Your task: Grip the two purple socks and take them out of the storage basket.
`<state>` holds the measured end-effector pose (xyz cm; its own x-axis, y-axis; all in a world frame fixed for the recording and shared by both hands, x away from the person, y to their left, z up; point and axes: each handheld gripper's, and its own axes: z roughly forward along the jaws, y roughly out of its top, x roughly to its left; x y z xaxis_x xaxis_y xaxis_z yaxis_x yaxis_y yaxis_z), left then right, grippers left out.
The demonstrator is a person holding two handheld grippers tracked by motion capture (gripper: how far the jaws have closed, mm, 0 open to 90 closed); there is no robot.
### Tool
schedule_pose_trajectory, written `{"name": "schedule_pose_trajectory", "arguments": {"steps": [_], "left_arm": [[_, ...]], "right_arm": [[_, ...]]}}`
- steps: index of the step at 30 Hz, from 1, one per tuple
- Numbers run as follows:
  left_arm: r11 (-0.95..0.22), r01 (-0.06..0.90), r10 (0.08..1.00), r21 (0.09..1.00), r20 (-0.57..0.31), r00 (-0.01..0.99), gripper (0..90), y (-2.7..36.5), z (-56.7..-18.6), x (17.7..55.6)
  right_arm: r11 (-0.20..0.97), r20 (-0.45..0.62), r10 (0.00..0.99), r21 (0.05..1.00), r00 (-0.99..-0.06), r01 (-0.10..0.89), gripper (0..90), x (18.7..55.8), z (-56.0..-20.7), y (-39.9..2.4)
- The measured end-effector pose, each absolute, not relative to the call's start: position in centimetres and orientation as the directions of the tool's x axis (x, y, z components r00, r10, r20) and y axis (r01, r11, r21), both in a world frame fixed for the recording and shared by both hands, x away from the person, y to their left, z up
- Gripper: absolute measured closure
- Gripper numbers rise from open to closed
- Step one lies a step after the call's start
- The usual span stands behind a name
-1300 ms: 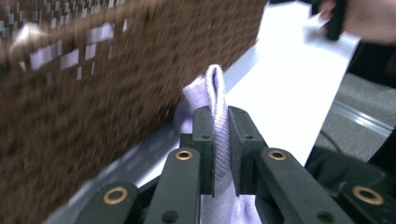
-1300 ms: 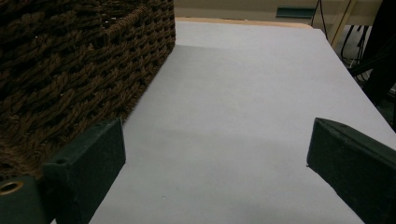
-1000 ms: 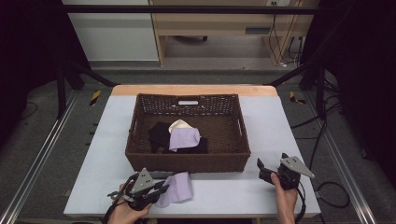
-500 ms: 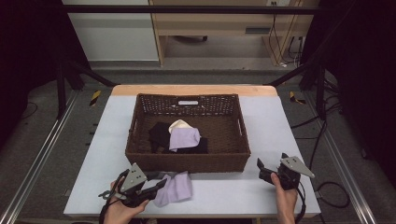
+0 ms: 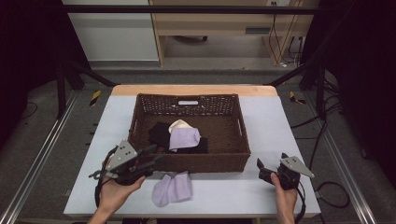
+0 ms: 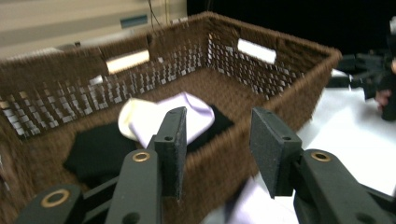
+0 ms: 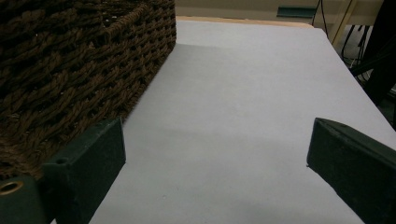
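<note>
My left gripper (image 5: 152, 154) hangs at the lower left of the high view, jaws spread with nothing between them; they have just been opening. It points up and right over the near wall of the wicker basket (image 5: 201, 163). The next sock, I judge, is the lilac one (image 5: 183, 137) at mid-basket, just past my tips, lying on the black clothes (image 5: 161, 133). A lilac sock (image 5: 172, 189) already lies on the table (image 5: 280, 121), below and right of this gripper. My right gripper (image 5: 261, 165), jaws also wide and empty, sits lower right, farther off.
</note>
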<state>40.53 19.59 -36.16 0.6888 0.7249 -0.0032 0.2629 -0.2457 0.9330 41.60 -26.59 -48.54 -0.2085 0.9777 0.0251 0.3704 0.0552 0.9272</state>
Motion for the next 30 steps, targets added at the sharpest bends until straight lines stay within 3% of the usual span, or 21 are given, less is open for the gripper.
{"name": "schedule_pose_trajectory", "arguments": {"steps": [16,30], "left_arm": [[-0.250,0.241,0.744,0.938,0.026,0.668,55.8,16.6,-32.9,47.2],[-0.287,0.299,0.785,0.910,0.045,0.617,54.1,14.4,-35.1,52.8]], "right_arm": [[0.057,0.026,0.977,0.925,-0.212,0.375,4.9,41.6,-48.5,-26.6],[0.057,0.026,0.977,0.925,-0.211,0.375,4.9,41.6,-48.5,-26.6]]}}
